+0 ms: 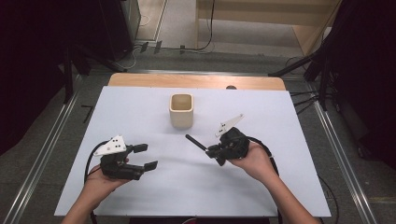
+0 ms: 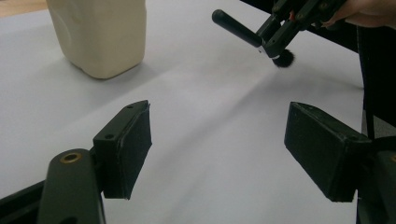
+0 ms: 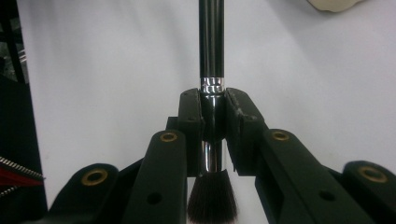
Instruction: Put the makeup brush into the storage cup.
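While the right tool (image 1: 215, 154) clamps a black makeup brush (image 1: 196, 143) by its metal ferrule, the high view shows the handle pointing up and left toward the cream cup (image 1: 181, 110), which stands upright on the white surface (image 1: 140, 196); the handle tip is near the cup's base but apart from it. The left tool (image 1: 145, 156) hovers well to the left of the cup and nearer the person, jaws spread with nothing between them.

From the left gripper view, the cup (image 2: 100, 35) sits ahead and to the left, and the brush (image 2: 247, 33) hangs off the surface beside it, bristles low, handle raised toward the cup.

Looking along the right tool (image 3: 214, 140), both pads press the ferrule, bristles trailing back toward the camera and the handle running straight ahead; the cup's base (image 3: 334, 4) peeks in at the top right.

This looks like the carry step, brush headed for the cup. Next, the handle likely needs raising above the rim, tipping more upright, then lowering inside before release.
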`<state>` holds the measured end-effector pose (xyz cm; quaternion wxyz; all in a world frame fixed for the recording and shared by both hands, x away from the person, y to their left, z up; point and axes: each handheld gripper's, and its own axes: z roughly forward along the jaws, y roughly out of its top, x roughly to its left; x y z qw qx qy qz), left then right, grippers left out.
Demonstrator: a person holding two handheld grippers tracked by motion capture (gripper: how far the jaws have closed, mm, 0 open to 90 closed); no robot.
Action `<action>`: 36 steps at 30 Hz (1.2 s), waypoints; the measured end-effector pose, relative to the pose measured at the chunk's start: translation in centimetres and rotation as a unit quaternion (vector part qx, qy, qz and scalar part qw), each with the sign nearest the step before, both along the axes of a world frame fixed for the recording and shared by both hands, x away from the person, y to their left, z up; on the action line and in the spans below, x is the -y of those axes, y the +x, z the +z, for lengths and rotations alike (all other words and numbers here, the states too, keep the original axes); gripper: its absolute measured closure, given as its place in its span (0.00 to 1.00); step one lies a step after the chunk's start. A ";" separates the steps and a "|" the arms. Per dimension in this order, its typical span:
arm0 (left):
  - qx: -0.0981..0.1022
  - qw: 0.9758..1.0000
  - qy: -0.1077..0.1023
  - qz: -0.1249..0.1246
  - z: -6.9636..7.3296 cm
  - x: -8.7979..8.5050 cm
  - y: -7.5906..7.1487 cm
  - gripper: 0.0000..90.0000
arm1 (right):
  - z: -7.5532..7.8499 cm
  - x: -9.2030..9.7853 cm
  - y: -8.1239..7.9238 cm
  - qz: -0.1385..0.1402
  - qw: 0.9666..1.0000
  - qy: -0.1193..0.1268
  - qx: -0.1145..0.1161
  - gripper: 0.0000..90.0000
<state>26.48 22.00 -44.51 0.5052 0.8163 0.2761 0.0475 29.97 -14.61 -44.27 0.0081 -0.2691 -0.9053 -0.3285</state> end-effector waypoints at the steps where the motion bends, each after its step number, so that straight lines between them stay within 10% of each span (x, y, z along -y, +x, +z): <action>1: -0.001 1.000 0.002 -0.001 0.0 0.0 0.1 0.26 | -0.1 0.0 0.1 -0.001 1.000 0.000 0.003 0.88; 21: -0.005 0.998 0.025 -0.053 1.4 3.7 1.1 0.26 | 1.6 2.0 -0.6 0.012 1.000 0.029 0.004 0.88; 36: -0.027 0.995 0.039 -0.090 2.1 7.2 2.7 0.26 | 1.9 2.7 -1.3 0.017 1.000 -0.015 -0.012 0.88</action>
